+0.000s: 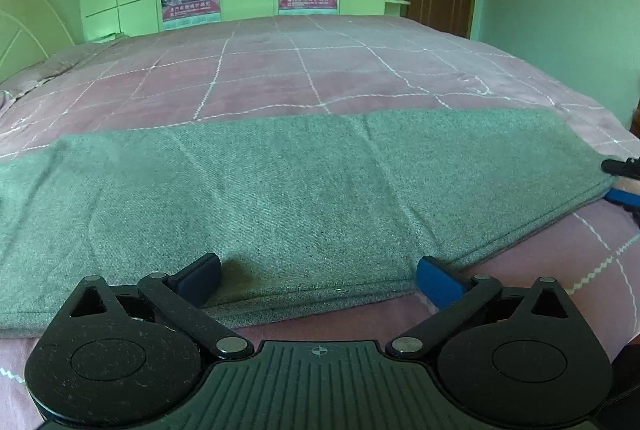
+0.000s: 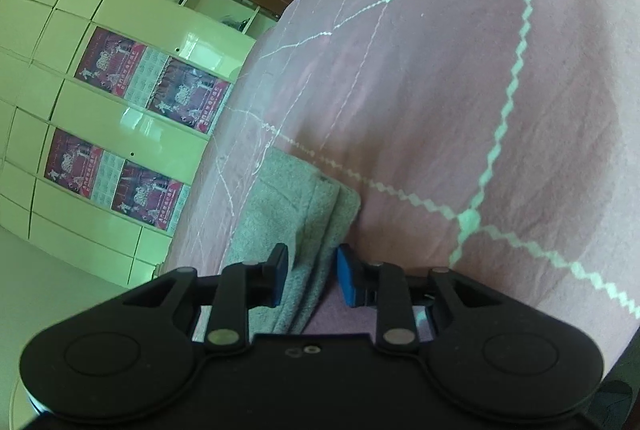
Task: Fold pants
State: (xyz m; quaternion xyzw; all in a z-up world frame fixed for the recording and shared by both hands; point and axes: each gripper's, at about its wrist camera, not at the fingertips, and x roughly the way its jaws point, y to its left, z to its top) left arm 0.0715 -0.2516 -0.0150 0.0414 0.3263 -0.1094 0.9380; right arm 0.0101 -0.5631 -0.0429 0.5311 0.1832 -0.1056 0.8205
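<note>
as the grey pants [image 1: 280,190] lie lengthwise across the bed [image 1: 280,70] | your left gripper [image 1: 318,276] gapes at their near edge | your right gripper [image 2: 312,276] straddles one end, unclamped

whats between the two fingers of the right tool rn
In the right wrist view, a folded edge of the grey pants runs between the right tool's blue pads; the jaws stand slightly apart around it, over the pink quilt.
</note>
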